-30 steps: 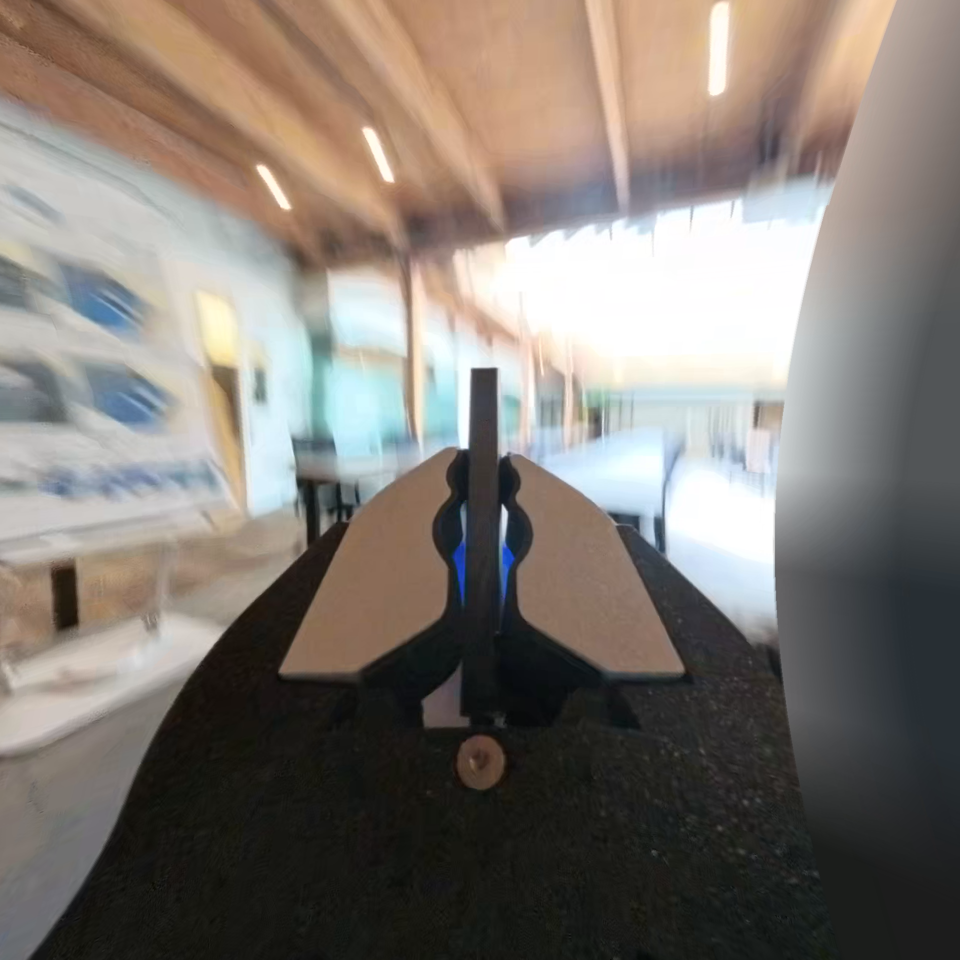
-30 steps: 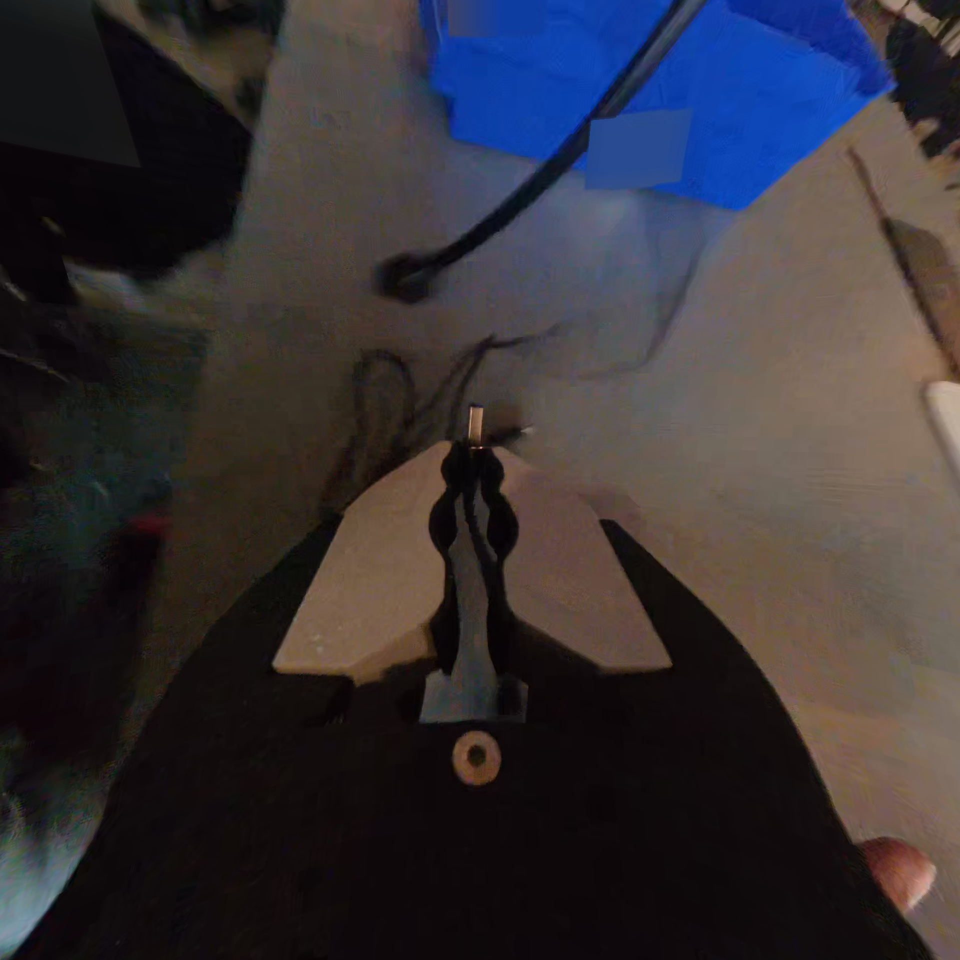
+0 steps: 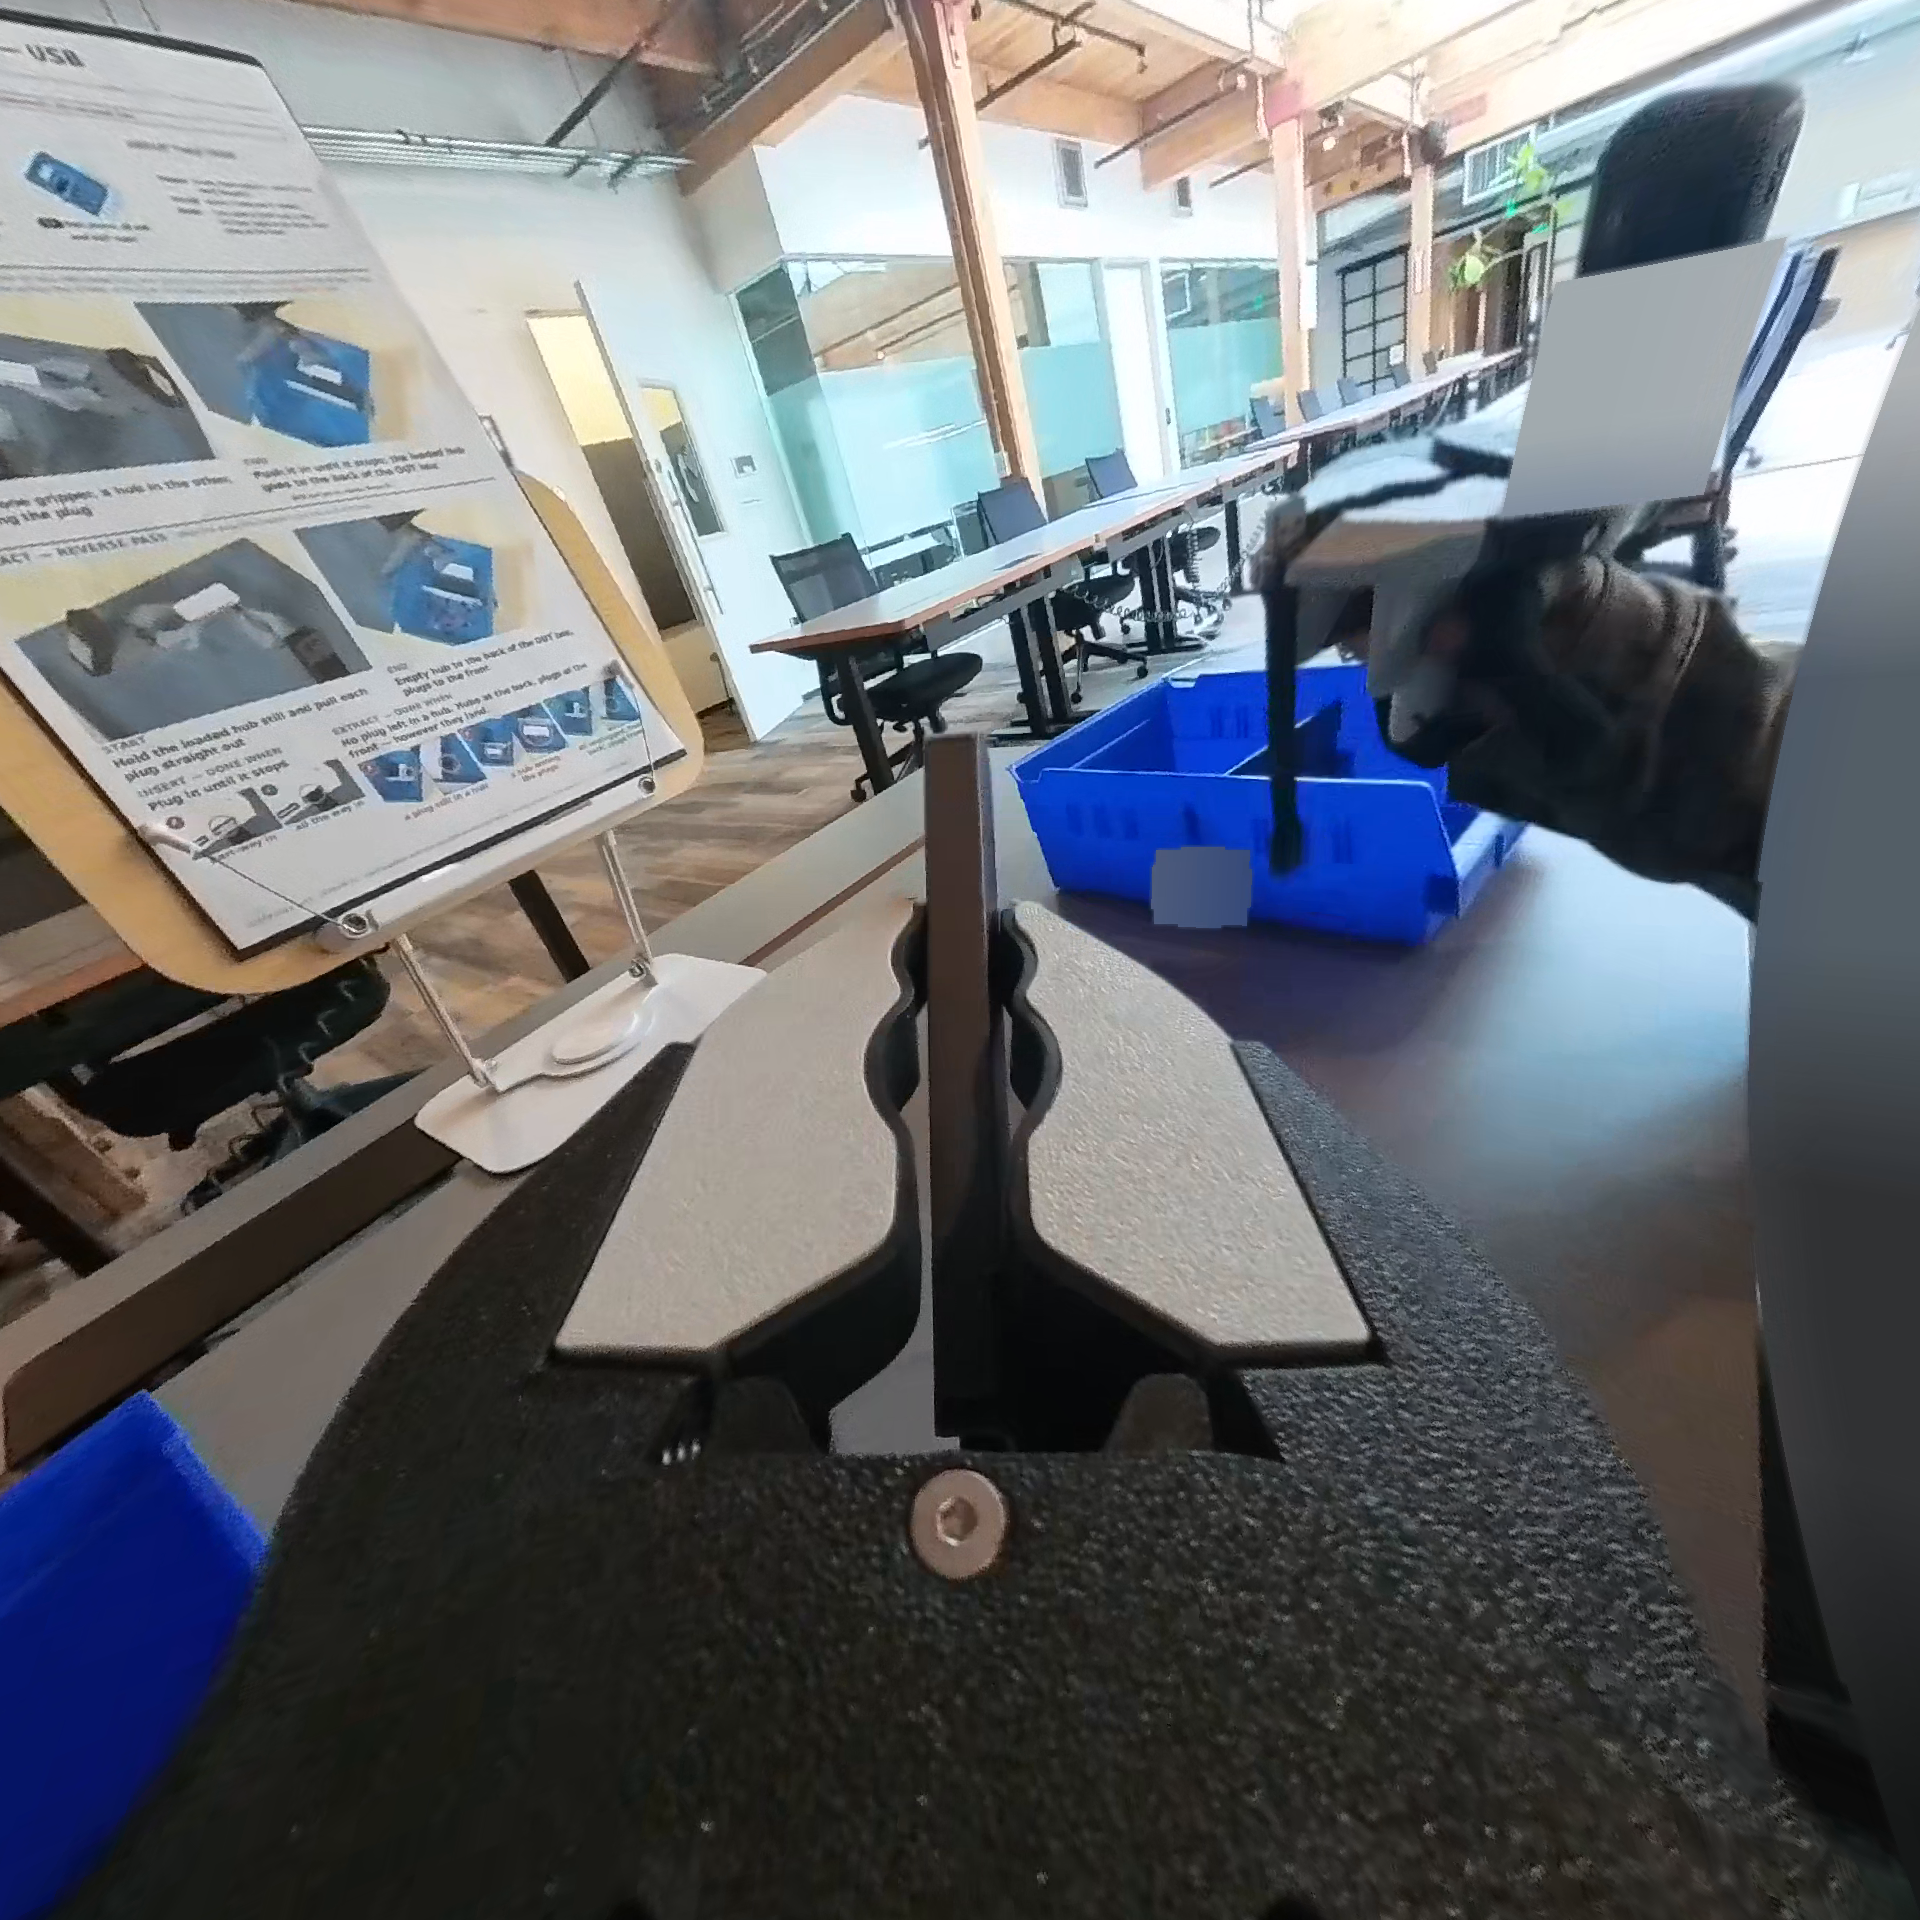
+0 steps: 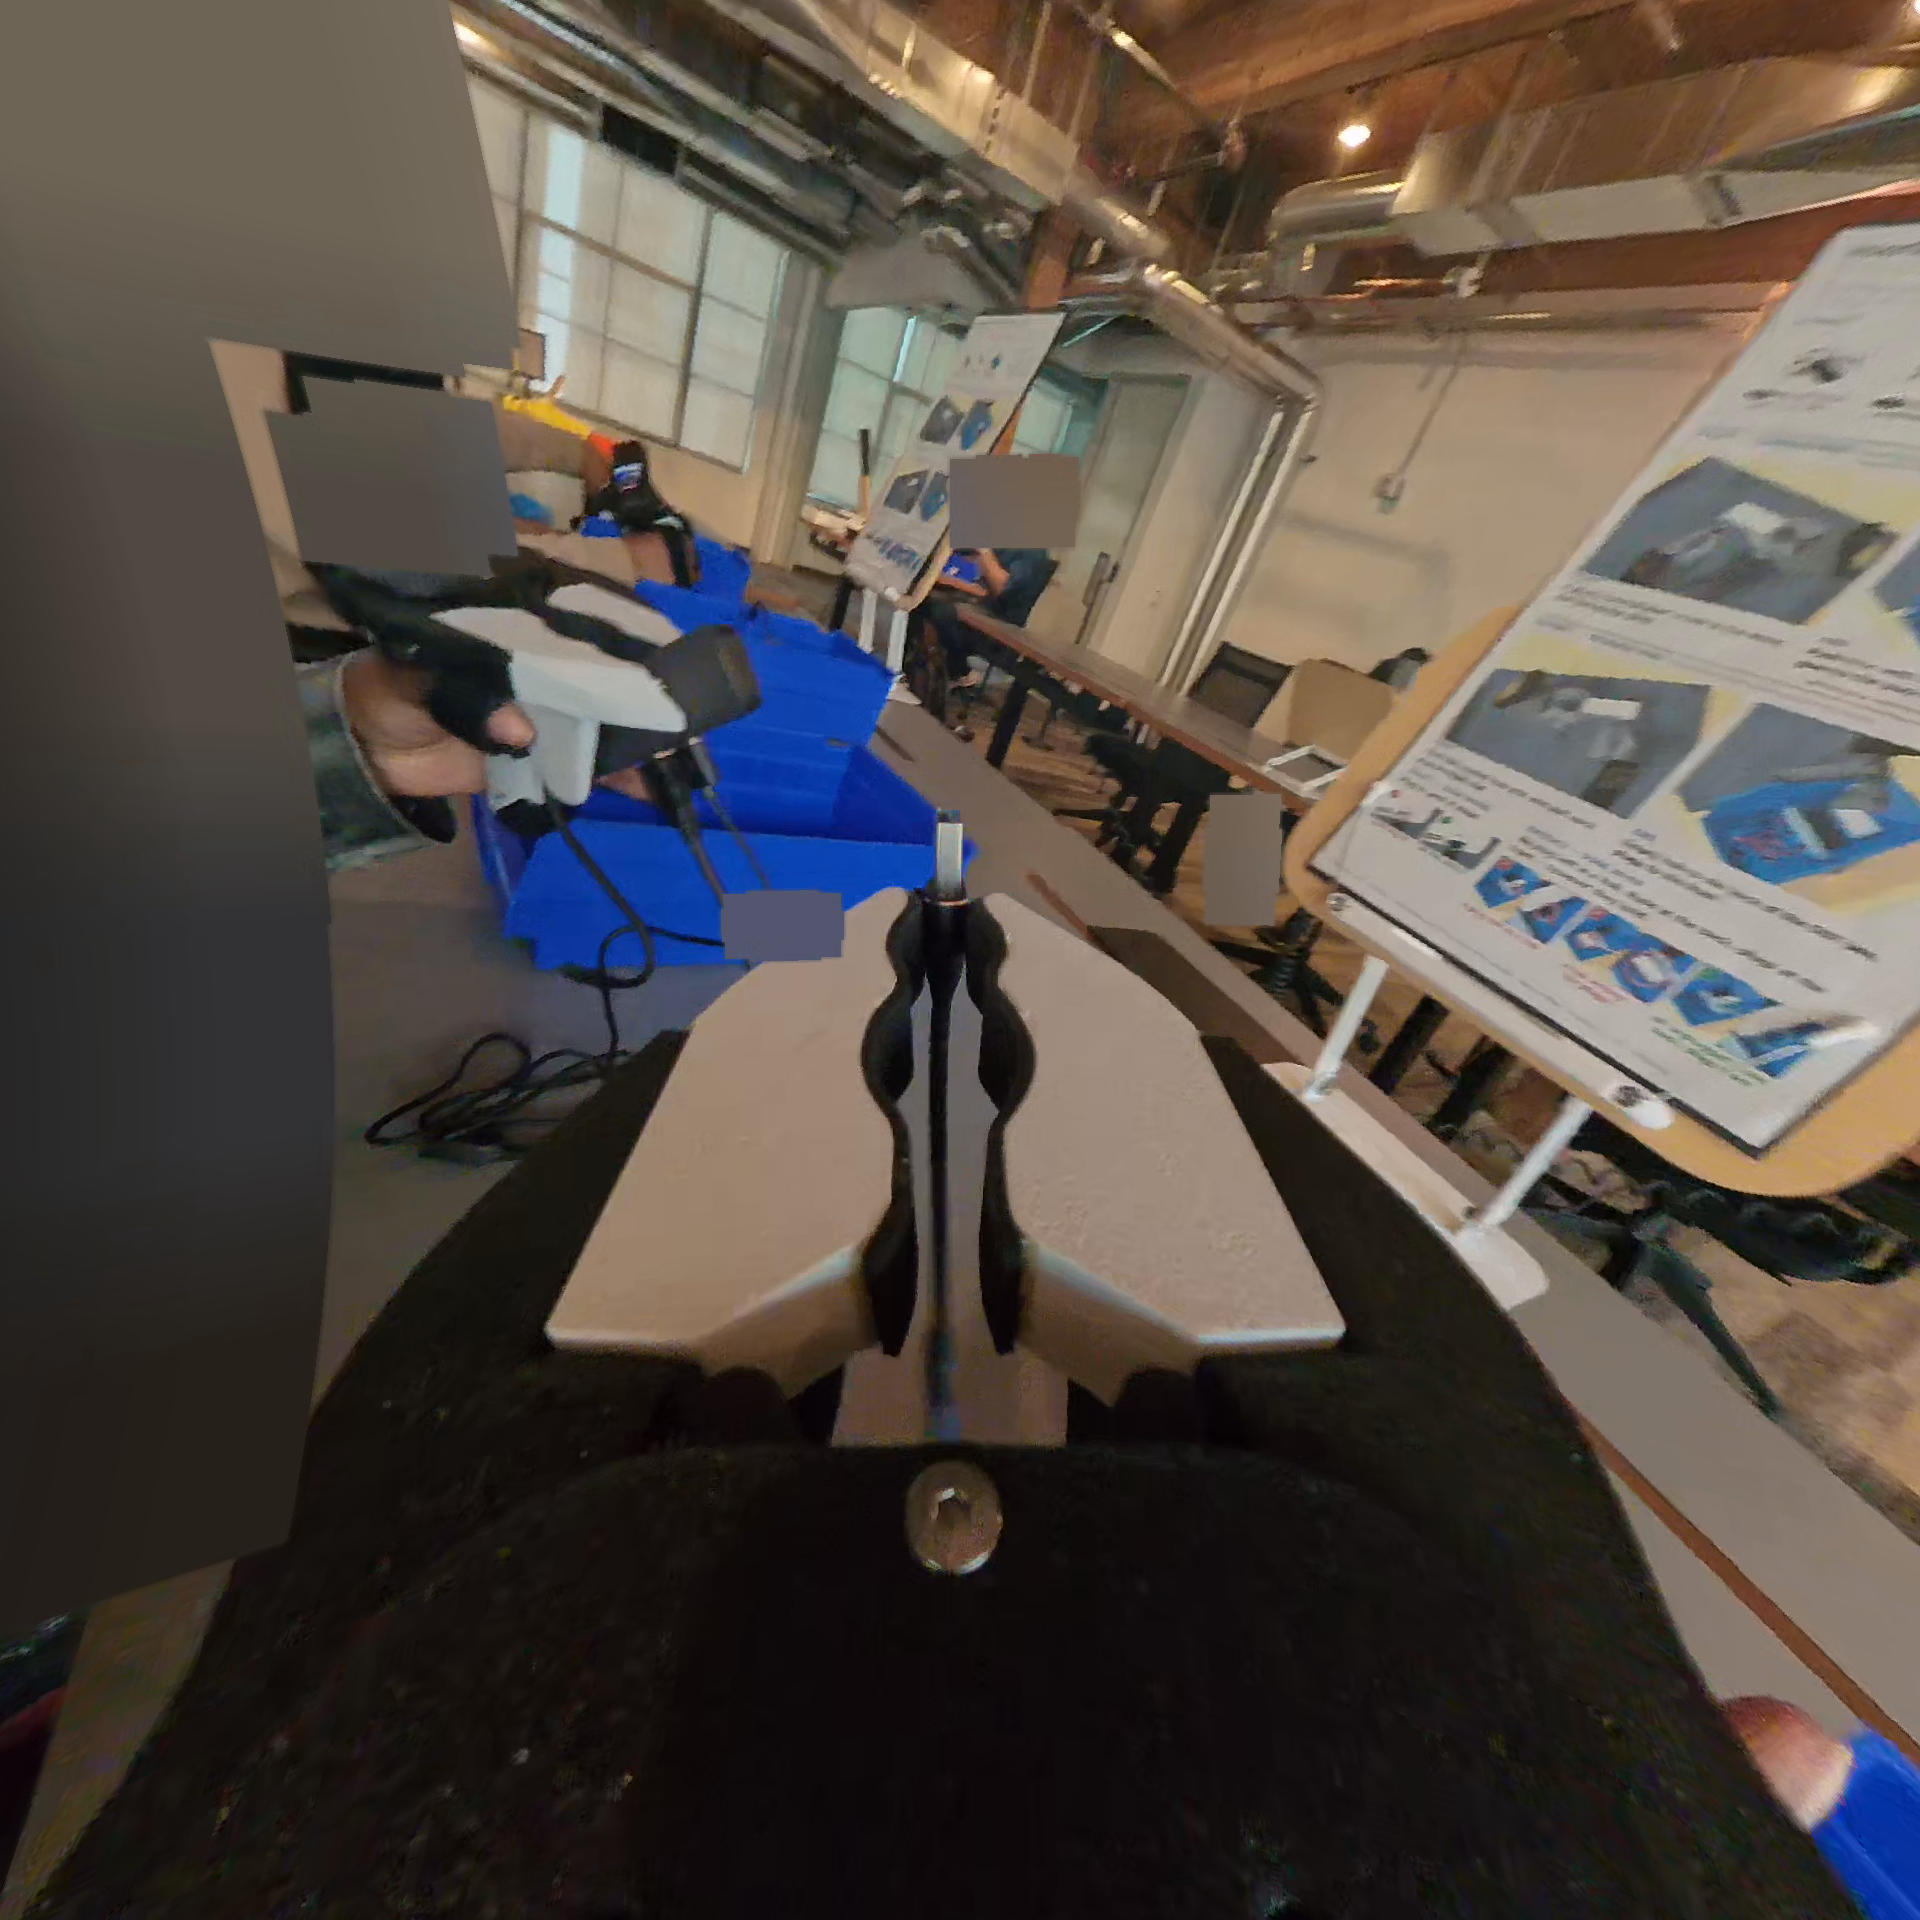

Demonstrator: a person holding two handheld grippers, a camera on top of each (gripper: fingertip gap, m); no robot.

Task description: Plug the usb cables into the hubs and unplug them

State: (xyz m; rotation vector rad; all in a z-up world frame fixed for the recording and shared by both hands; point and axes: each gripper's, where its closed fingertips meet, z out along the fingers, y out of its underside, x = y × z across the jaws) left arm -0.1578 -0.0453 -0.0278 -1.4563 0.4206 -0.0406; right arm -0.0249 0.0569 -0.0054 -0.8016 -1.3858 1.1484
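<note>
While both grippers are raised above the dark table (image 3: pixel 1558 1039), each one grips its own item.

Seen from its own camera, the left gripper (image 3: pixel 961 935) has its fingers (image 3: pixel 769 1174) pressed narrowly against a thin dark hub (image 3: pixel 958 1039), which stands upright on edge and sticks out past the tips. From the right camera, the right gripper (image 4: pixel 943 909) has its fingers (image 4: pixel 1143 1174) nearly closed on a black usb cable (image 4: pixel 940 1091), the metal plug (image 4: pixel 948 857) poking out beyond the tips and the cord hanging below. Near the table's far edge sits a blue bin (image 3: pixel 1247 821), with loose black cords (image 4: pixel 488 1101) coiled beside it. An instruction board (image 3: pixel 270 499) on a stand leans at the table's edge.
</note>
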